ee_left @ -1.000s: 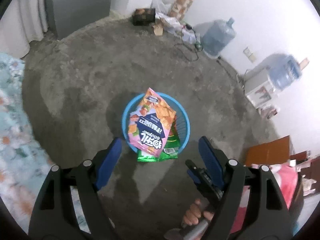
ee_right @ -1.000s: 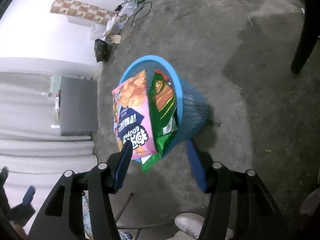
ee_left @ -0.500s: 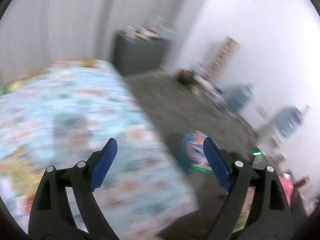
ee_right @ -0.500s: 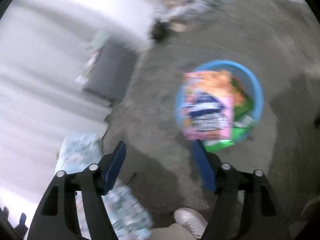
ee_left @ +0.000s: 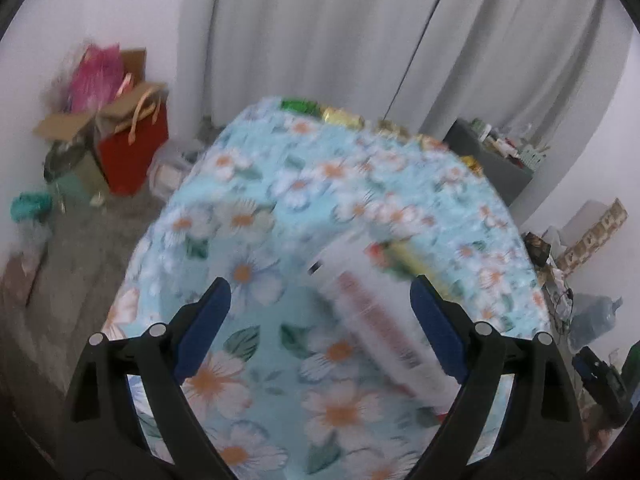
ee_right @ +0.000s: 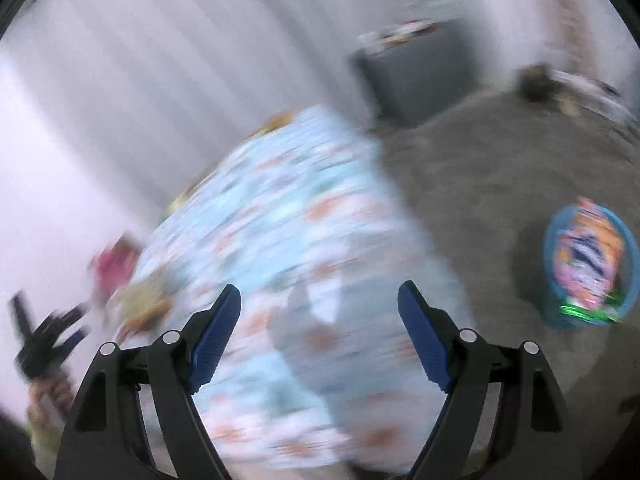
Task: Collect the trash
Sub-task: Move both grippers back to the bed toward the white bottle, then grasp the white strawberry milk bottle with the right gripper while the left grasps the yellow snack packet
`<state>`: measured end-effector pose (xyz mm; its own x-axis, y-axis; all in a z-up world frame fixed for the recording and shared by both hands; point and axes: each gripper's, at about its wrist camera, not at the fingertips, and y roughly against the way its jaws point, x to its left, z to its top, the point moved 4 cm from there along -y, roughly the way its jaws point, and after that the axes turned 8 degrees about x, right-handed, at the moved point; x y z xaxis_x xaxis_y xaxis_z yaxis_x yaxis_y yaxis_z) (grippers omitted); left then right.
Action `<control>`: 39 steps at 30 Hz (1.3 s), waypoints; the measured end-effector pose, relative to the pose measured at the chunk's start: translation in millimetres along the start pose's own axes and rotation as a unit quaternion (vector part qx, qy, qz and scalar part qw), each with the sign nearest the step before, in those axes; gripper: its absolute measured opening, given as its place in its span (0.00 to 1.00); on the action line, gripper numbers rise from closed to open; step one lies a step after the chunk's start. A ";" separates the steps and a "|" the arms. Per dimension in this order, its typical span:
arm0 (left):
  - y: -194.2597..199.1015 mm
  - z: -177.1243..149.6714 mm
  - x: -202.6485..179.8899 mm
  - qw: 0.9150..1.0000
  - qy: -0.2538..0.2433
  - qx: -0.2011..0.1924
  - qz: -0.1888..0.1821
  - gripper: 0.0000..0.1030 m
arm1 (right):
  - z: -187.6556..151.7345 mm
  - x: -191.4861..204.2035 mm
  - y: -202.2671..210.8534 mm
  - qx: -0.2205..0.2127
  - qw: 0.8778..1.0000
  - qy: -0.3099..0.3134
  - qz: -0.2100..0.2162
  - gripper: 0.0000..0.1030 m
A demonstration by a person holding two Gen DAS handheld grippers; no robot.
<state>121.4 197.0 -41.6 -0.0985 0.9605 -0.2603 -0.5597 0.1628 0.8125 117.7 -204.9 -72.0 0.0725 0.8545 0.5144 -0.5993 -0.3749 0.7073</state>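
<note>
Keep both opening, empty grippers, left [ee_left: 316,304] and right [ee_right: 319,312], wide and lower squarely over the white wrapper [ee_left: 384,316] near the table [ee_left: 248,420] edge

**Op A:** My right wrist view is smeared all over. The blue bin [ee_right: 591,268] is only a blur of colour, and I can't tell its wrappers apart.

**Op B:** On the left view, the white packet [ee_left: 376,312] on the floral bed [ee_left: 280,208] is streaked and its print is unreadable. The shiny wrappers [ee_left: 340,114] at the far edge are too small to name.
</note>
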 end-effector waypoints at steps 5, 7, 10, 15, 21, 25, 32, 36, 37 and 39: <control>-33.1 -21.4 22.4 1.000 0.000 0.019 0.007 0.84 | -11.6 101.5 -49.4 0.092 0.987 0.111 0.071 0.76; -46.8 -29.6 28.8 1.000 0.002 0.030 0.009 0.84 | -14.1 134.4 -69.5 0.125 0.978 0.146 0.078 0.76; -61.4 -39.3 41.2 0.999 0.003 0.040 0.010 0.84 | -13.3 168.4 -97.0 0.158 0.967 0.185 0.078 0.76; -65.7 -46.8 42.3 0.999 -0.038 0.019 -0.005 0.89 | -19.0 197.1 -141.0 0.202 0.952 0.225 0.043 0.76; -68.2 -50.8 38.8 0.997 -0.074 -0.002 -0.009 0.91 | -21.9 217.4 -172.0 0.238 0.939 0.247 0.025 0.76; -66.6 -50.2 42.8 0.997 -0.074 -0.014 -0.032 0.91 | -14.8 236.0 -183.3 0.240 0.929 0.283 0.007 0.76; -64.7 -50.0 48.9 0.995 -0.070 -0.027 -0.063 0.91 | -11.5 246.0 -201.8 0.263 0.924 0.278 0.018 0.67; -63.3 -49.3 53.4 0.994 -0.061 -0.031 -0.084 0.91 | -17.2 241.7 -190.0 0.268 0.922 0.279 0.028 0.66; -63.4 -49.1 53.5 0.994 -0.062 -0.031 -0.086 0.91 | -20.8 239.7 -185.5 0.271 0.921 0.279 0.028 0.65; -63.8 -48.9 53.2 0.993 -0.066 -0.030 -0.088 0.91 | -28.1 234.8 -177.9 0.273 0.919 0.283 0.022 0.64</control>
<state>111.6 226.7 -132.8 0.1120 0.9406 -0.3206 -0.6078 0.3201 0.7267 218.9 72.6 -90.7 -0.4615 0.8263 0.3229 -0.0907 -0.4060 0.9094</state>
